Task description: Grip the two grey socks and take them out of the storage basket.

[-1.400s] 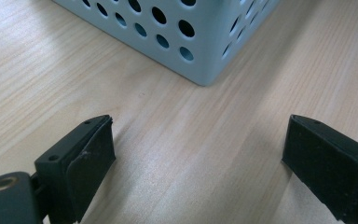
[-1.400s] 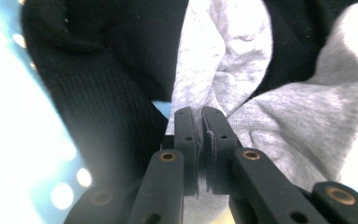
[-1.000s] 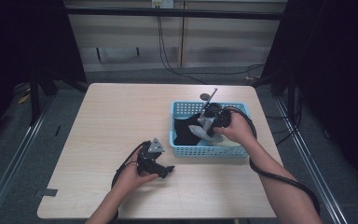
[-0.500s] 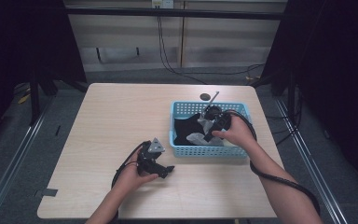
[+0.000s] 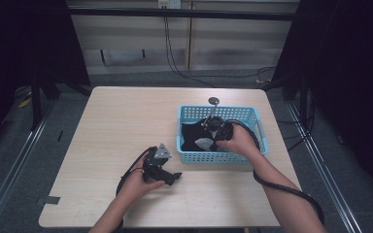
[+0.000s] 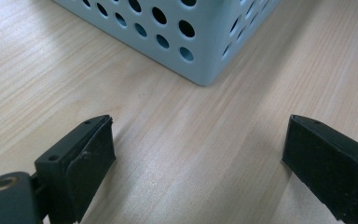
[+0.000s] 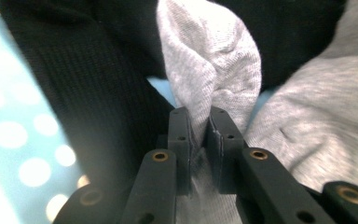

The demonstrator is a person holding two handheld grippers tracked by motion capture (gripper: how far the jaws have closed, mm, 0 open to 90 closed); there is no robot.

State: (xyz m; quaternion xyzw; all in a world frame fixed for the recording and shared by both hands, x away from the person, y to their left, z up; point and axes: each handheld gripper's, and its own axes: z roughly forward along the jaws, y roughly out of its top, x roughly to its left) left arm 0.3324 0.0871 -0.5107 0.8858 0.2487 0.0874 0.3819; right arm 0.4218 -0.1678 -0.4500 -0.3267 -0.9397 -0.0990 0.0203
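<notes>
Wooden tabletop (image 5: pixel 126 126): right claw (image 7: pixel 199 128) pinches grey cloth (image 7: pixel 214 60) in basket (image 5: pixel 223 157); lift straight, slowly. Left claw (image 6: pixel 196 154) idle, spread wide.

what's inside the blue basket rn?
Inside the blue basket: black fabric and a grey knit cloth, a fold of it pinched by the right gripper. The hand and gripper cover the middle; anything beneath the cloth is hidden.
</notes>
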